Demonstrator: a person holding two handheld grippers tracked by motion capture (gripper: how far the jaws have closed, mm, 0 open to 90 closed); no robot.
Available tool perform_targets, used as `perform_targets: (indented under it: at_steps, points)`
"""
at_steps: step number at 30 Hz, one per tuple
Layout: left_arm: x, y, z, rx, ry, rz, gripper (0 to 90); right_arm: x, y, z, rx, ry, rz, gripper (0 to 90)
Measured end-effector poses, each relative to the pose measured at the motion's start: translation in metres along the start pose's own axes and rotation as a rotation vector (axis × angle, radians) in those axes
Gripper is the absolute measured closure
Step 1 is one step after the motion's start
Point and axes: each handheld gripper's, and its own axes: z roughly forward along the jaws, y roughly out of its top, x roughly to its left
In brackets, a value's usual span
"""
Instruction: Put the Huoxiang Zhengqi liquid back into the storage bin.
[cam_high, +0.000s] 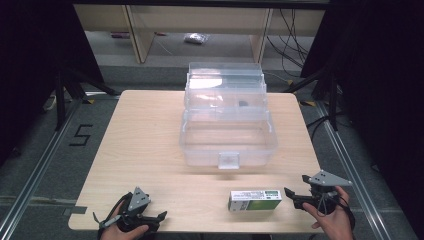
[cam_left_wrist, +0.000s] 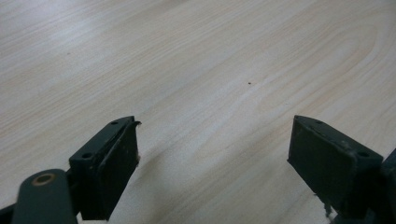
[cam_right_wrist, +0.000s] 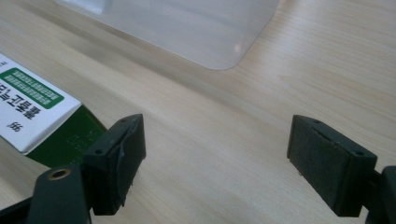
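Observation:
A small white and green carton (cam_high: 255, 199) lies flat near the table's front edge, right of centre; its end shows at the left of the right gripper view (cam_right_wrist: 32, 107). My right gripper (cam_high: 296, 191) stands open just right of the carton, nothing between its jaws (cam_right_wrist: 215, 154). A clear plastic box (cam_high: 228, 135) with its lid raised sits at the middle of the table, and its corner (cam_right_wrist: 205, 32) shows in the right gripper view. My left gripper (cam_high: 159, 218) rests open at the front left over bare wood (cam_left_wrist: 212, 149), holding nothing.
The light wooden table (cam_high: 145, 140) has free room on its left half. Dark stands flank both sides, and cables run on the floor at the right. A floor marking "5" (cam_high: 80, 135) lies left of the table. Shelving stands beyond the far edge.

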Motion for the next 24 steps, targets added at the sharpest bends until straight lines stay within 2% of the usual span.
perform_targets:
  at_steps: [1, 2, 3, 4, 5, 6, 7, 8, 9, 10, 11, 12, 13, 14, 15, 16, 18, 19, 21, 24]
  points:
    - [0.000, 0.000, 0.000, -0.001, 0.000, -0.001, 15.5, 0.002, 0.001, -0.001, 0.005, 0.006, 0.015, 20.6]
    - [0.000, 0.000, 0.000, -0.004, 0.001, -0.002, 15.5, -0.002, 0.002, -0.001, -0.014, -0.010, -0.043, 20.6]
    - [0.000, 0.000, 0.000, -0.005, 0.001, -0.002, 15.4, 0.000, 0.002, -0.002, -0.010, -0.009, -0.019, 20.6]
    - [0.000, 0.000, 0.000, -0.003, 0.000, 0.000, 15.4, -0.002, 0.003, -0.002, -0.021, -0.012, -0.044, 20.6]
    - [0.000, 0.000, 0.000, -0.005, -0.001, -0.001, 15.4, -0.002, 0.003, -0.002, -0.021, -0.012, -0.044, 20.6]
    - [0.000, 0.000, 0.000, -0.002, 0.000, 0.000, 15.5, 0.000, 0.003, -0.002, -0.016, 0.005, -0.010, 20.7]
    - [0.000, 0.000, 0.000, 0.000, 0.001, 0.001, 15.5, 0.001, 0.003, -0.003, -0.003, 0.001, 0.003, 20.7]
    - [0.000, 0.000, 0.000, -0.001, 0.001, 0.001, 15.4, -0.001, 0.005, -0.005, -0.018, -0.012, -0.044, 20.7]
    - [0.000, 0.000, 0.000, -0.004, 0.000, -0.001, 15.4, -0.001, 0.005, -0.005, -0.018, -0.012, -0.044, 20.7]
    - [-0.001, 0.000, 0.000, -0.005, 0.001, -0.001, 15.4, 0.000, 0.006, -0.005, -0.025, 0.007, -0.034, 20.8]
    - [0.001, 0.000, 0.000, 0.004, 0.010, 0.011, 15.4, 0.000, 0.006, -0.005, -0.025, 0.007, -0.034, 20.8]
    - [0.000, 0.000, 0.000, 0.003, 0.004, 0.003, 15.5, 0.003, 0.007, -0.009, 0.002, 0.006, 0.008, 20.8]
    - [0.000, 0.000, 0.000, -0.003, 0.001, -0.001, 15.4, -0.001, 0.009, -0.008, -0.024, 0.002, -0.050, 20.8]
    - [0.000, 0.000, 0.000, 0.001, 0.002, 0.001, 15.5, 0.003, 0.010, -0.010, -0.002, 0.020, 0.003, 20.8]
    - [0.000, 0.000, 0.000, -0.001, 0.002, 0.002, 15.5, 0.000, 0.012, -0.010, -0.024, 0.022, -0.034, 20.8]
    - [0.001, 0.000, 0.000, 0.008, 0.006, 0.009, 15.5, 0.003, 0.014, -0.013, -0.022, 0.044, -0.013, 20.8]
    - [0.001, 0.000, 0.000, 0.007, 0.010, 0.007, 15.4, 0.004, 0.016, -0.014, -0.021, 0.050, -0.016, 20.8]
    - [0.000, 0.000, 0.000, -0.002, 0.001, -0.004, 15.5, 0.004, 0.020, -0.016, -0.026, 0.053, -0.036, 20.8]
    - [0.000, 0.000, 0.001, 0.002, 0.003, 0.001, 15.5, 0.005, 0.025, -0.019, -0.032, 0.057, -0.054, 20.8]
    - [0.001, 0.000, 0.000, 0.006, 0.004, 0.002, 15.5, 0.009, 0.037, -0.023, -0.036, 0.092, -0.079, 20.7]
